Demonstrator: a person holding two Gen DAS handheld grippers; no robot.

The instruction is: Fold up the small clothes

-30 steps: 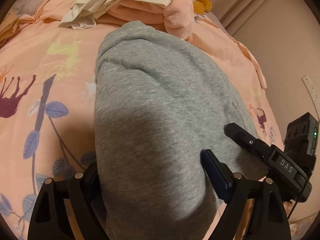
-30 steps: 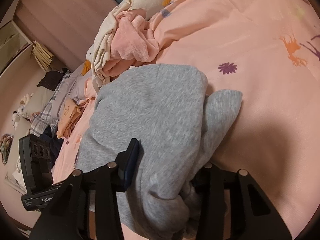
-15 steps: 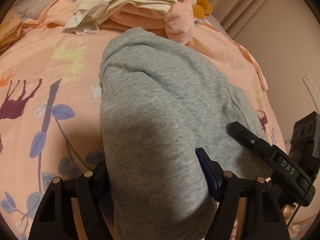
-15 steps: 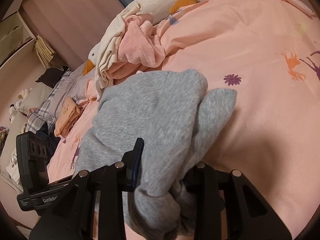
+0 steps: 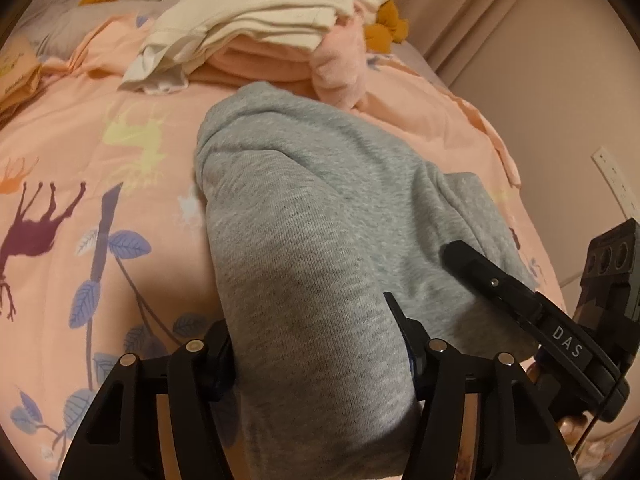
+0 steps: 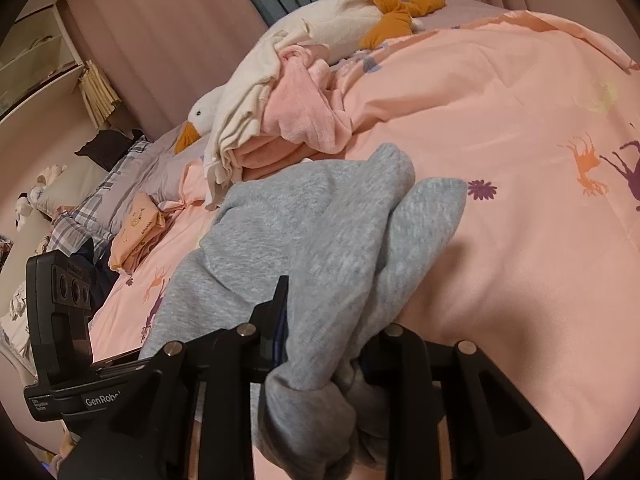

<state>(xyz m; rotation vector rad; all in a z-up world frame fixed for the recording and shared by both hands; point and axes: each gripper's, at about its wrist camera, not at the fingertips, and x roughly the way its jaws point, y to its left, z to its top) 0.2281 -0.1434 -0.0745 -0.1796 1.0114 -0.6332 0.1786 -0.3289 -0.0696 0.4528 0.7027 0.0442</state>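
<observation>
The grey knit garment [image 5: 304,216] lies bunched on the pink printed bedcover [image 5: 80,152], gripped at its near edge by both tongs. Left tongs [image 5: 316,344] and right tongs [image 6: 324,332] have just been closing, fabric between them. Housings read "DAS" and "GenRobo".

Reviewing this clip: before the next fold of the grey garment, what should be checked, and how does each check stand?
1. Left gripper has the grey garment between its jaws, which have just been closing: ok.
2. Right gripper has bunched grey cloth, jaws also closing: ok.
3. Firm pinch on either side: cannot tell.
4. Garment flat and smooth: not ok, it is rumpled.
5. Bare duvet beside the garment: ok.
6. Clothes pile apart from the garment: cannot tell.
</observation>
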